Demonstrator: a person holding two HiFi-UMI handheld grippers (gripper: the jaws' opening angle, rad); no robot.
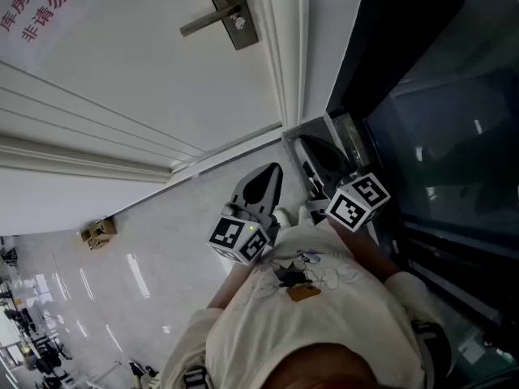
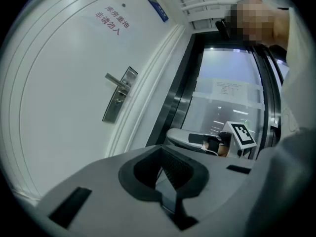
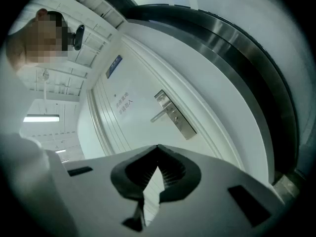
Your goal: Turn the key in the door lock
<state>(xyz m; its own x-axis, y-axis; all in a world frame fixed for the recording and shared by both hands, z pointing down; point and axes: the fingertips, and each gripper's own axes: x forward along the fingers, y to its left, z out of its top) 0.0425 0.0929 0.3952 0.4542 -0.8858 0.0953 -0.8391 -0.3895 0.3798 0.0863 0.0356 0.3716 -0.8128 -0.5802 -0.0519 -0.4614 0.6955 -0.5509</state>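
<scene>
The white door (image 1: 146, 79) carries a steel lock plate with a lever handle (image 1: 227, 10), also seen as the lock plate (image 2: 118, 95) in the left gripper view and the lock plate (image 3: 173, 115) in the right gripper view. A small pale spot sits under the lever; it is too small to tell whether it is a key. My left gripper (image 1: 274, 170) and right gripper (image 1: 301, 143) hang side by side close to my body, far short of the lock. The left gripper (image 2: 163, 149) has its jaws together and empty. The right gripper (image 3: 158, 148) is shut on nothing.
A dark glass wall in a metal frame (image 1: 438, 96) stands right of the door jamb (image 1: 296, 71). Red lettering (image 1: 40, 6) and a small blue sign (image 2: 159, 9) are on the door. A cardboard box (image 1: 99, 232) lies on the glossy floor at the left.
</scene>
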